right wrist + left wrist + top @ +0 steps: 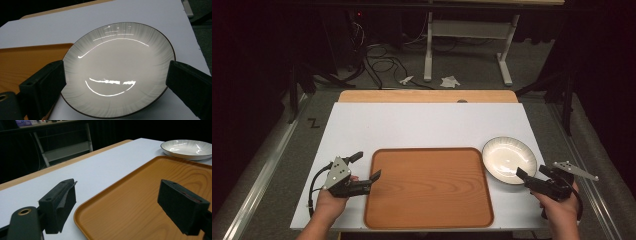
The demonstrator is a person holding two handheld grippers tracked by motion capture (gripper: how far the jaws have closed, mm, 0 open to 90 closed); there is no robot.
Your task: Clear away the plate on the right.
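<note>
Count: 1 wooden tray (428,187), 1 white plate (509,160), 2 grippers, all on 1 white counter (422,125). Plate sits just beside tray's far right corner, near counter's right edge. Left gripper (367,167) at tray's left edge, jaws spread wide w/ nothing between; in left gripper view one jaw hangs over bare counter, the other over the tray (140,202). Right gripper (532,175) at plate's near right rim, jaws spread & empty; right gripper view shows them flanking the plate (117,72) – touching or not, can't tell. Plate's near rim is cut off there by frame bottom. Tray's near edge in high view partly cut by forearms.
</note>
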